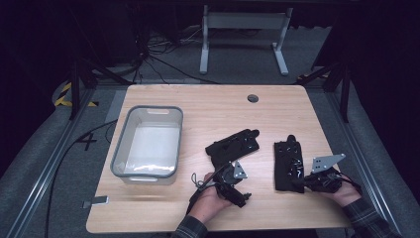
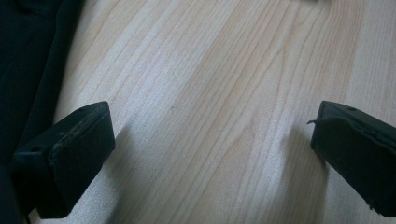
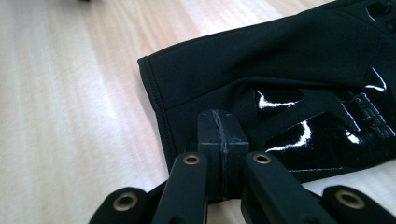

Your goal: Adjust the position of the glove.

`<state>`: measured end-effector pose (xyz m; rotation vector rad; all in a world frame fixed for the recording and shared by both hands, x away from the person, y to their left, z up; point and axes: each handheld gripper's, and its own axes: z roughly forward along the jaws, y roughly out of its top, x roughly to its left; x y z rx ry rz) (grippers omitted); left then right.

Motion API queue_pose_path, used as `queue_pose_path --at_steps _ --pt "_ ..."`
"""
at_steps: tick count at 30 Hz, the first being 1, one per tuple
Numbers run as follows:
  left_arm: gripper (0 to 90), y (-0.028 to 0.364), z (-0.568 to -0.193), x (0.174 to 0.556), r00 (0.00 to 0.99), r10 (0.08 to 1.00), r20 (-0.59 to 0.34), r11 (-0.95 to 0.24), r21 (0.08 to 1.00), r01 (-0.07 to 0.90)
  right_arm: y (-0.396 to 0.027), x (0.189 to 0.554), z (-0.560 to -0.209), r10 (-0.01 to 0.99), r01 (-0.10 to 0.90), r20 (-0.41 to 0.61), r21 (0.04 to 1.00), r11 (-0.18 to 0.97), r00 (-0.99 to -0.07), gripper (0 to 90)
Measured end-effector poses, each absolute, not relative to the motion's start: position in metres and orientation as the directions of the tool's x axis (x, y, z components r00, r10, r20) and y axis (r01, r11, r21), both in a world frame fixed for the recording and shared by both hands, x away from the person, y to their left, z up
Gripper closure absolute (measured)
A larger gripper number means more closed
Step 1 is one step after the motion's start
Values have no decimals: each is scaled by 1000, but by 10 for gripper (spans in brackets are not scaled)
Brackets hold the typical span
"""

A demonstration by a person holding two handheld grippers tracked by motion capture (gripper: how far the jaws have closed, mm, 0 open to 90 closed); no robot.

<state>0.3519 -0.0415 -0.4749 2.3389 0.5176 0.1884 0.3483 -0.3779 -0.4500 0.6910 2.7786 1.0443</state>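
Two black gloves are seen lying on the light wooden worktop (image 1: 198, 104) in the high view. The left glove (image 1: 233, 145) is laid at a slant near the middle of the worktop, just beyond the left gripper (image 1: 243, 197), which is held in the person's left hand (image 1: 210, 201) near the front edge. The right glove (image 1: 288, 162) is laid lengthwise further right, and its near end is met by the right gripper (image 1: 300, 185), held in the right hand (image 1: 341, 191). In the right gripper view the jaws are seen pressed fully together, pad against pad, at the glove's cuff edge (image 3: 280, 79); whether any fabric is pinched between them cannot be told. In the left gripper view the jaws of the left gripper (image 2: 212, 140) are spread wide over bare wood, with nothing between them, and dark fabric is seen at the left edge. A grey plastic tub (image 1: 130, 119) is set on the left part of the worktop, well apart from both gloves.
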Motion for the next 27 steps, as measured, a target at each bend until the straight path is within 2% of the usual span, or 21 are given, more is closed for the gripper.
queue_pose_path --at_steps 13,27 --pt "0 -42 -475 352 907 421 -13 -657 686 314 -380 335 -444 417 359 72 652 667 -906 900" --pt "0 -42 -475 352 906 423 -12 -655 687 315 -386 399 -432 557 412 21 695 589 -830 900"
